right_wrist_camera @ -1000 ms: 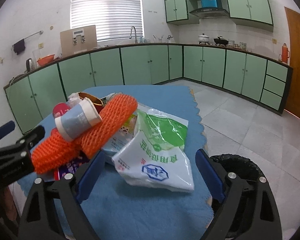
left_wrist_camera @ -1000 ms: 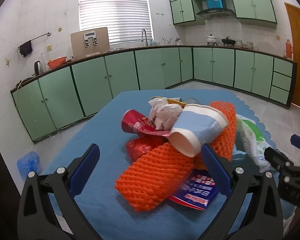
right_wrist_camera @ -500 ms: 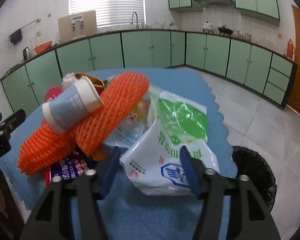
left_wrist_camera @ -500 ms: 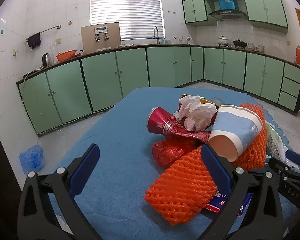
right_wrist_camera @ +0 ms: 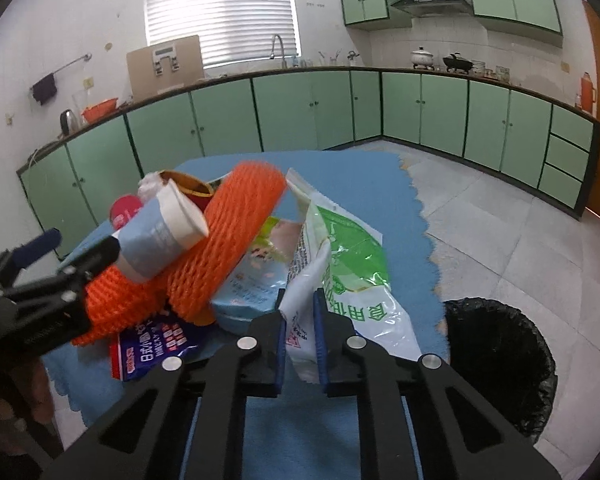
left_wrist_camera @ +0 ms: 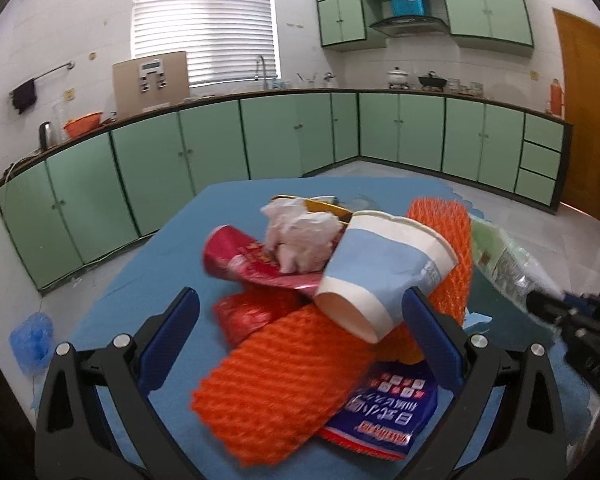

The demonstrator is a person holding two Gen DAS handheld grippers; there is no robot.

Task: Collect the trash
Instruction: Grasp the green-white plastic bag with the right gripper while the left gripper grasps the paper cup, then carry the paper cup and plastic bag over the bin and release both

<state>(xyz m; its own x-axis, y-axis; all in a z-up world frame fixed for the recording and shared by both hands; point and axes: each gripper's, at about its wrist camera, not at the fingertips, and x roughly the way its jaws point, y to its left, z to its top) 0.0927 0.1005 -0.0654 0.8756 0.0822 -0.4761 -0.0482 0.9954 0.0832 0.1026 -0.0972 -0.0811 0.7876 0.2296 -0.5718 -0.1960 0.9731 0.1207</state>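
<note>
Our right gripper (right_wrist_camera: 300, 322) went from wide to pinched on white-green bag (right_wrist_camera: 340, 280) near table's (right_wrist_camera: 380, 184) right edge. Left gripper (left_wrist_camera: 300, 340) spread, empty. Thin bag may slip, miss bin (right_wrist_camera: 500, 360).

Trash pile (left_wrist_camera: 340, 292) is taking up the middle and right of the blue table (left_wrist_camera: 160, 264); the table's left half is lying bare, leaving room to come in from that side. Orange foam net (left_wrist_camera: 284, 384) and paper cup (left_wrist_camera: 380, 268) are sitting between the left gripper's (left_wrist_camera: 300, 344) spread jaws, blocking a straight push forward. Right gripper (right_wrist_camera: 300, 320) is crowding the pile's right edge, pinched on the white-green bag (right_wrist_camera: 340, 280). Bin (right_wrist_camera: 500, 360) is standing on the floor just right of the table, mouth unobstructed. Far table edge is staying clear.
</note>
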